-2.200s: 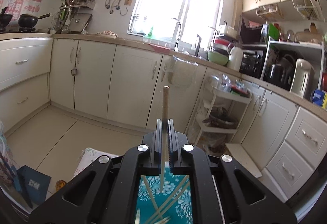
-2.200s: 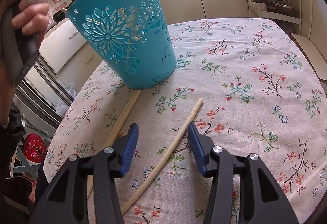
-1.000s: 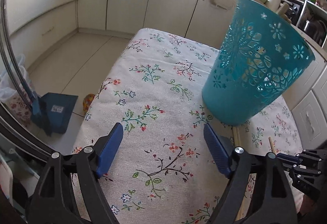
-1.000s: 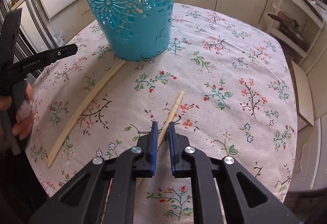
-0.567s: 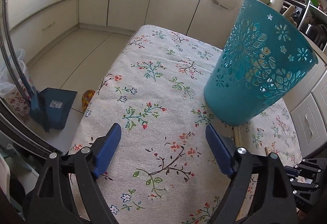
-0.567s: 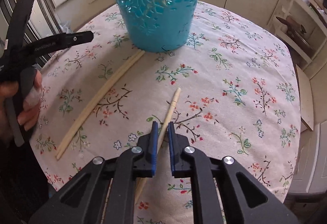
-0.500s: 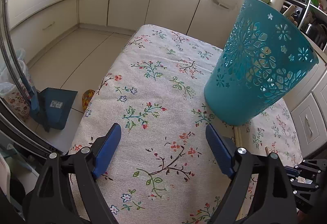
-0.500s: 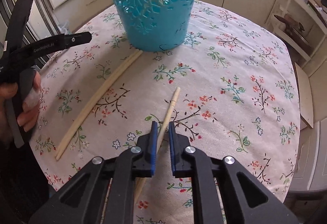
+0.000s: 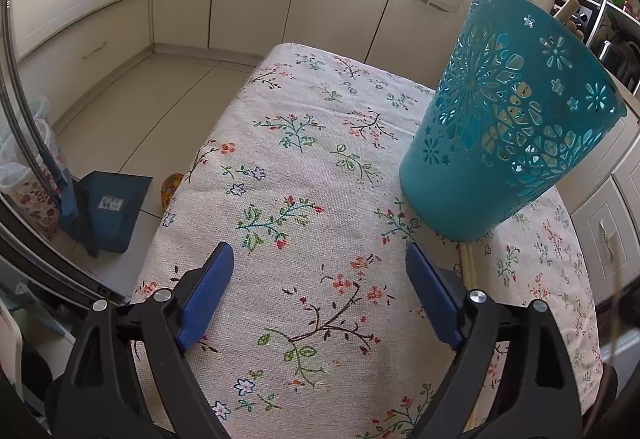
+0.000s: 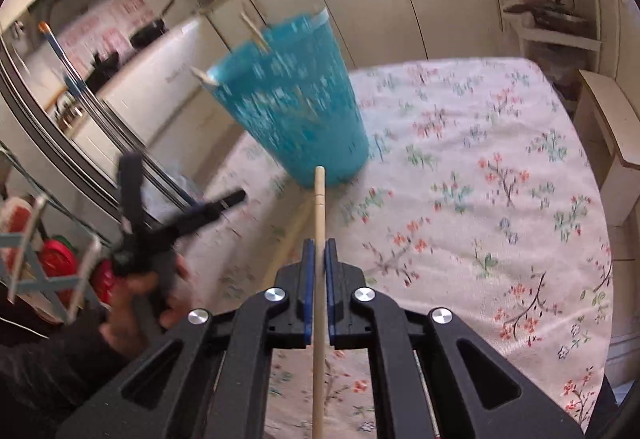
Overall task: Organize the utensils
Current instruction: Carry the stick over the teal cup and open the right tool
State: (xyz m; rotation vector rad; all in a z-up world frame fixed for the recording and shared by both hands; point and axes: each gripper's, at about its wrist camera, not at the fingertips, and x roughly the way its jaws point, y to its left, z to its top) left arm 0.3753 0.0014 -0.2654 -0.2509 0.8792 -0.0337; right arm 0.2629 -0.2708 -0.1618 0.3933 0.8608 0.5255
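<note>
Clamped on 1 chopstick, the right claw holds it lifted, with its tip pointing at 12 o'clock toward the base of the teal basket. For this step I judge the stick should be raised above the rim, tipped upright over the opening, and let go only once its lower end is inside, clear of the sticks already leaning there. Blur makes the gap to the basket hard to tell. 1 more chopstick lies on the flowered tablecloth just beside the basket's foot. At 9 o'clock, the left claw hovers with jaws wide apart and empty.
</note>
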